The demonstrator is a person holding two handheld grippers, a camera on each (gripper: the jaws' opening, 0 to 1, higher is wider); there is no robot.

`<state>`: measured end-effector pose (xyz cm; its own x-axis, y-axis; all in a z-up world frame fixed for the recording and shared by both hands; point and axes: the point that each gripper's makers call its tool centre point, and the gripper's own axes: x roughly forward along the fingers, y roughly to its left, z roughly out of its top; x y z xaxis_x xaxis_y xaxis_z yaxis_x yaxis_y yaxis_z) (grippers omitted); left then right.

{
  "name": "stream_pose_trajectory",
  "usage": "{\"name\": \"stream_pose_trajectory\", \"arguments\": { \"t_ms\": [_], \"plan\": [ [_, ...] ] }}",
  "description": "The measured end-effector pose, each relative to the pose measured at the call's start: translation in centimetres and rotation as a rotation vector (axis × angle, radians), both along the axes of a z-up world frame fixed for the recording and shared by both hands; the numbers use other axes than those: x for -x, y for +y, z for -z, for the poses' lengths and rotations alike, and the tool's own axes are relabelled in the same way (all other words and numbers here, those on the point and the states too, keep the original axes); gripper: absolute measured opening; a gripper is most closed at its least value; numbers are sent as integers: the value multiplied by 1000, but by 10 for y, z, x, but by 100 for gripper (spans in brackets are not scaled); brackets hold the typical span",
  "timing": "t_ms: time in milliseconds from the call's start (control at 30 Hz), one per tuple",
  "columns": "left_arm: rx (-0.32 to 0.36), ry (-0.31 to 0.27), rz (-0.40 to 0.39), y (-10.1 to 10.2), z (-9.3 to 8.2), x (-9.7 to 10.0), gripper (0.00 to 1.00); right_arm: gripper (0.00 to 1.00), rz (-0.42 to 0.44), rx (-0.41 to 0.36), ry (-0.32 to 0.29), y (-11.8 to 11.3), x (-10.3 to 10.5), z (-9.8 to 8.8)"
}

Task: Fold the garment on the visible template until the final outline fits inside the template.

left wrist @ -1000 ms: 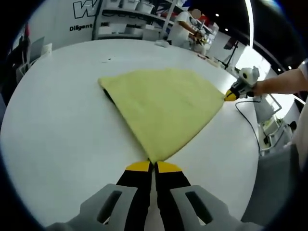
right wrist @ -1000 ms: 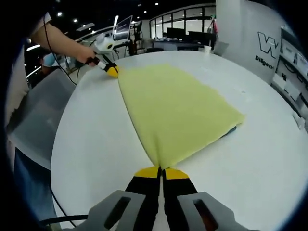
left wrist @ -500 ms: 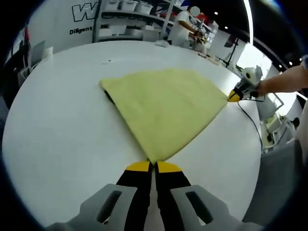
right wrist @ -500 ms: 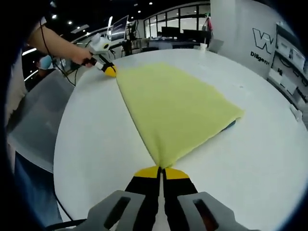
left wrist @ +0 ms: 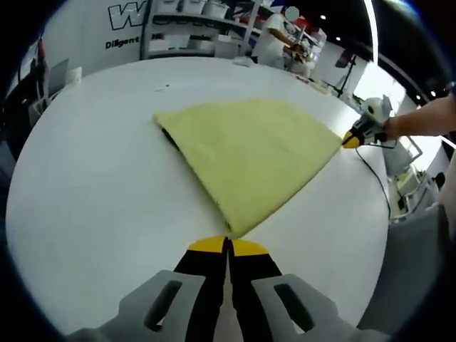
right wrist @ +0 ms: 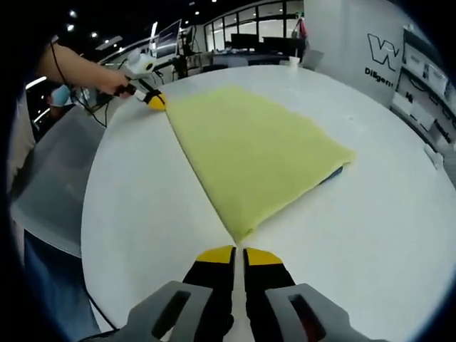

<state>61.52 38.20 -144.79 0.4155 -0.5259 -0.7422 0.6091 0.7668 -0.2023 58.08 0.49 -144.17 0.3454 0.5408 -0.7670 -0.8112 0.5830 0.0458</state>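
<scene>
Left claw closed, right claw ajar.

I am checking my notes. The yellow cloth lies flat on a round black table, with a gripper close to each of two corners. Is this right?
Not quite: the table is white, not black, as the left gripper view shows. The rest stands: the yellow cloth lies flat on it, with the left gripper and the right gripper each close to a corner.

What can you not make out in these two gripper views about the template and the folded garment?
- Template: right gripper view, a dark sliver past the yellow garment; the rest is covered, so fit is unjudgeable.
- Left gripper view: dark edge likewise mostly covered.
- Wall lettering: cut off and blurred.
</scene>
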Motion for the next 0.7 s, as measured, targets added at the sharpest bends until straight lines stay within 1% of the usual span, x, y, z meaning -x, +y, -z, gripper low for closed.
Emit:
{"name": "stream_pose_trajectory", "arguments": {
  "t_ms": [67, 133, 200, 233, 267, 300, 400, 467, 533, 600, 667, 700],
  "plan": [
    [-10, -10, 7, 0, -1, 1, 0, 0, 8, -6, -8, 0, 0, -4],
    [-1, -21, 5, -3, -3, 2, 0, 0, 11, -9, -16, 1, 1, -7],
    [9, -37, -4, -6, -8, 1, 0, 4, 22, -18, -23, 2, 3, -12],
    [19, -47, -13, -9, -14, 2, 1, 5, 23, -22, -28, 3, 4, -14],
    [24, -53, -18, -11, -16, 2, 3, 6, 21, -21, -31, 4, 6, -16],
    [33, -70, -24, -14, -21, 2, 4, 8, 23, -21, -38, 5, 7, -19],
    [68, -105, -46, -23, -34, 6, 6, 15, 61, -51, -63, 8, 9, -29],
    [91, -134, -81, -28, -42, 10, 9, 18, 75, -56, -81, 10, 14, -35],
    [136, -167, -120, -35, -51, 16, 13, 22, 81, -71, -98, 15, 21, -39],
    [136, -188, -135, -38, -54, 23, 20, 25, 108, -79, -115, 17, 25, -43],
    [146, -214, -143, -42, -59, 34, 28, 29, 139, -115, -134, 23, 30, -49],
    [149, -219, -149, -43, -61, 38, 32, 31, 147, -111, -149, 23, 32, -51]
  ]
}}
